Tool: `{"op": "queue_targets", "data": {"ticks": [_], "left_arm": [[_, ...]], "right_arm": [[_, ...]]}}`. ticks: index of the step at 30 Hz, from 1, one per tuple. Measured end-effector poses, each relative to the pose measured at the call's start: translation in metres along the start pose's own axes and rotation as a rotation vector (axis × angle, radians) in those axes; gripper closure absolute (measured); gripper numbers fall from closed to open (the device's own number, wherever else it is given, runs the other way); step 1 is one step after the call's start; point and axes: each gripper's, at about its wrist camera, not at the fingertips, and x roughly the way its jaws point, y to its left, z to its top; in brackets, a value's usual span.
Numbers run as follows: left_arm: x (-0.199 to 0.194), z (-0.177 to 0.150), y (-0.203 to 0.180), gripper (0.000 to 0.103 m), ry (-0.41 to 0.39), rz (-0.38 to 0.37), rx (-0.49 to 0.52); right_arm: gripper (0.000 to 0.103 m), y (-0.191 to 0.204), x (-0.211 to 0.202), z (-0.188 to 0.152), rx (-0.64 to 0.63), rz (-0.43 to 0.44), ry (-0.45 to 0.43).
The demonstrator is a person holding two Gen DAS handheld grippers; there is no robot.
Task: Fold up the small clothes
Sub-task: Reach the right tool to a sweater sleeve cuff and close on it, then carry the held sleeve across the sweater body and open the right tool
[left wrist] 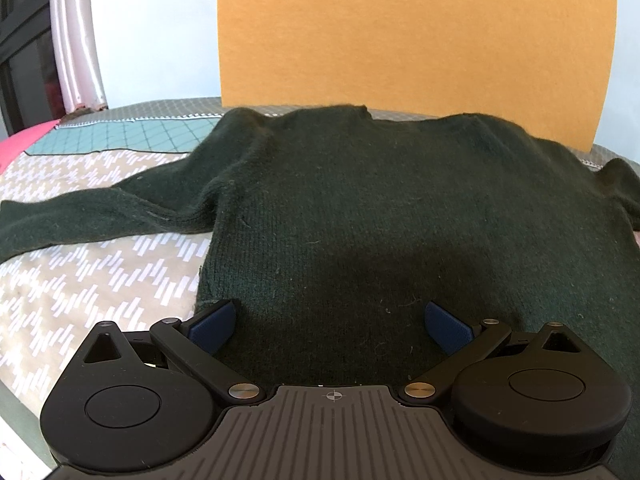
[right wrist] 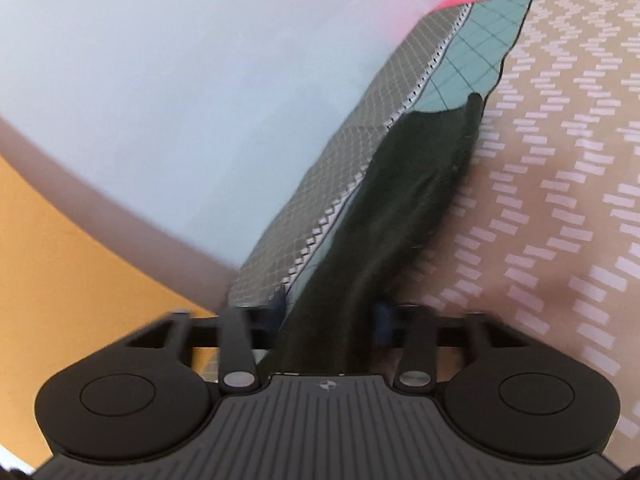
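Right tongs pinch the sweater's sleeve; only the left view shows left tongs spread over its body.

Lying spread flat across the patterned bedcover, body uppermost and neck at the far edge: dark green knitted sweater, one sleeve stretching out sideways, the other sleeve running up between closing blue pads.
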Motion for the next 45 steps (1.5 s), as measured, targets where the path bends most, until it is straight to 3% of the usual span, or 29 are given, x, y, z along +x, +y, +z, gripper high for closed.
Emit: {"op": "queue_targets", "data": {"ticks": [1, 3, 7, 11, 15, 19, 20, 22, 24, 28, 31, 34, 37, 41, 43, 45], "left_arm": [[0.000, 0.000, 0.000, 0.000, 0.000, -0.001, 0.000], [0.000, 0.000, 0.000, 0.000, 0.000, -0.001, -0.001], [0.000, 0.000, 0.000, 0.000, 0.000, -0.001, 0.000], [0.001, 0.001, 0.000, 0.000, -0.001, 0.000, -0.003], [0.002, 0.003, 0.000, 0.000, 0.008, 0.001, 0.003], [0.002, 0.009, 0.001, 0.000, 0.031, -0.003, 0.002], [0.002, 0.010, 0.002, 0.000, 0.037, -0.009, -0.007], [-0.002, 0.014, 0.008, 0.000, 0.046, -0.029, -0.034], [-0.007, 0.018, 0.014, 0.000, 0.041, -0.041, -0.060], [-0.022, 0.026, 0.028, 0.000, 0.000, -0.010, -0.077], [-0.033, 0.030, 0.037, 0.000, -0.039, 0.019, -0.086], [-0.041, 0.033, 0.045, 0.000, -0.069, 0.039, -0.092], [-0.046, 0.032, 0.053, 0.000, -0.080, 0.043, -0.100], [-0.047, 0.029, 0.064, 0.000, -0.082, 0.050, -0.118], [-0.048, 0.027, 0.071, 0.000, -0.075, 0.055, -0.124], [-0.051, 0.024, 0.078, 0.000, -0.071, 0.063, -0.127]], "right_arm": [[0.093, -0.003, 0.006, 0.003, 0.001, -0.021, 0.031], [0.094, -0.003, 0.003, 0.005, -0.017, -0.018, 0.018], [0.094, -0.002, -0.028, 0.010, -0.040, -0.034, -0.120], [0.093, -0.011, -0.027, 0.013, 0.003, -0.031, -0.068], [0.082, -0.032, -0.024, 0.011, 0.115, 0.032, -0.039], [0.080, -0.027, -0.018, 0.023, 0.118, 0.018, -0.007], [0.080, -0.024, -0.018, 0.024, 0.117, 0.007, -0.003], [0.093, -0.016, -0.022, 0.024, 0.094, -0.024, 0.001], [0.093, -0.010, -0.020, 0.021, 0.033, -0.055, -0.039], [0.093, 0.036, -0.050, 0.007, -0.185, -0.082, -0.167], [0.093, 0.094, -0.081, -0.027, -0.486, -0.081, -0.292], [0.093, 0.156, -0.111, -0.093, -0.857, -0.005, -0.424], [0.093, 0.198, -0.132, -0.175, -1.160, 0.119, -0.484], [0.093, 0.217, -0.138, -0.300, -1.503, 0.291, -0.403], [0.092, 0.211, -0.125, -0.358, -1.685, 0.315, -0.272], [0.092, 0.199, -0.110, -0.405, -1.888, 0.275, -0.122]]}}
